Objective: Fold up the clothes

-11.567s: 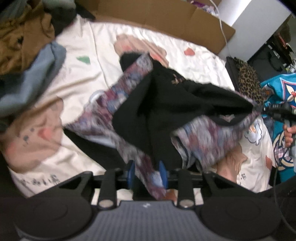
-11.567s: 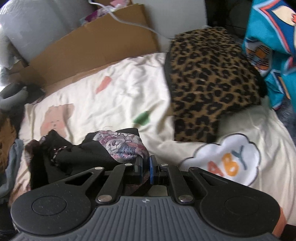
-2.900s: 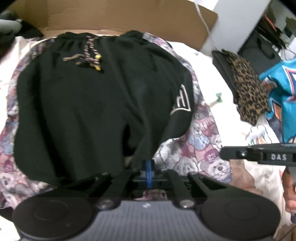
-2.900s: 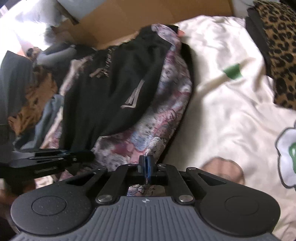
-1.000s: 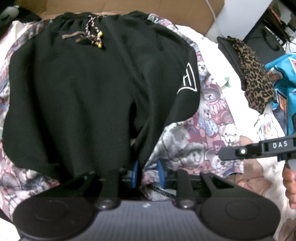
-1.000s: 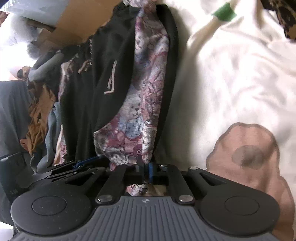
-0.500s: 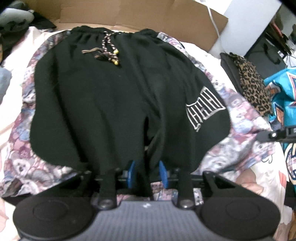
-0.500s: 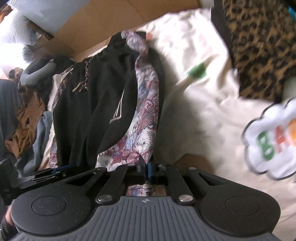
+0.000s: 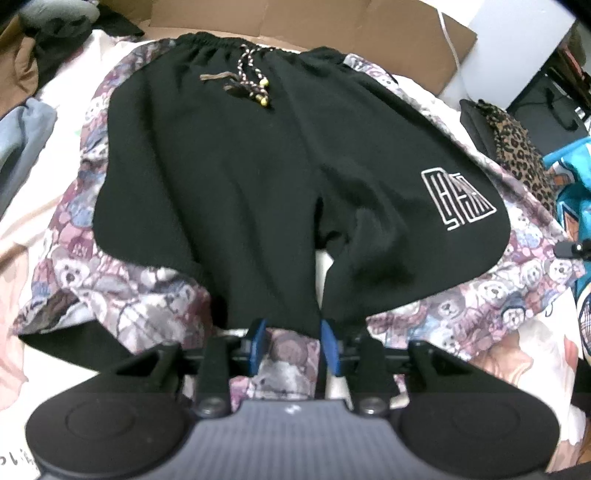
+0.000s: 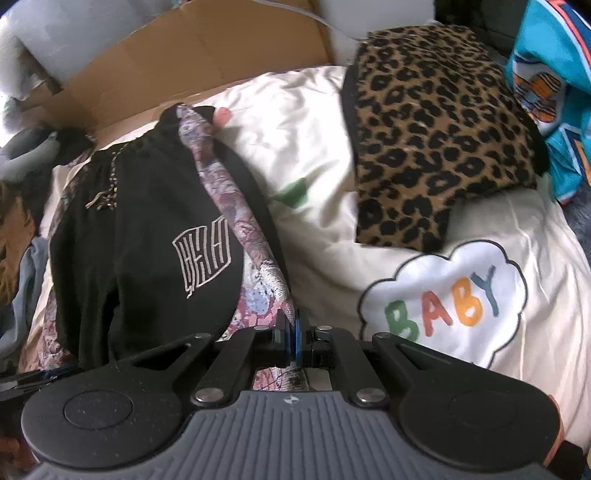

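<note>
Shorts of black waffle-knit fabric with teddy-bear-print side panels (image 9: 236, 177) lie spread flat on the cream cartoon-print bedsheet (image 10: 317, 162), waistband away from me against the brown cardboard sheet (image 9: 295, 26), both legs pointing back toward my 2 tools. I can see the braided drawstring with yellow beads (image 9: 255, 83) bunched just below the waistband, and the white outline logo (image 9: 456, 199) on the leg that sits right in the left wrist view.

My left gripper (image 9: 291, 345) hovers over the inner hem between the 2 legs. Its jaws have just been opening, and the blue pads (image 9: 256, 345) now stand apart with bear-print cloth and the black hem lying between them. I cannot see either pad pressing on the fabric, so I read it as released.

My right gripper (image 10: 291, 334) is clamped tight on the outer corner of the bear-print panel at the hem of the logo leg. That edge is pulled up into a taut ridge running from the pads toward the waistband, lifted off the sheet, with black lining showing under it.

Beside the shorts on the right sits a folded leopard-print garment (image 10: 436, 125), apart from them, and near it a white cloud patch with the coloured letters BABY (image 10: 447, 299) printed on the sheet. A turquoise printed cloth (image 10: 554, 55) fills the far right corner.
</note>
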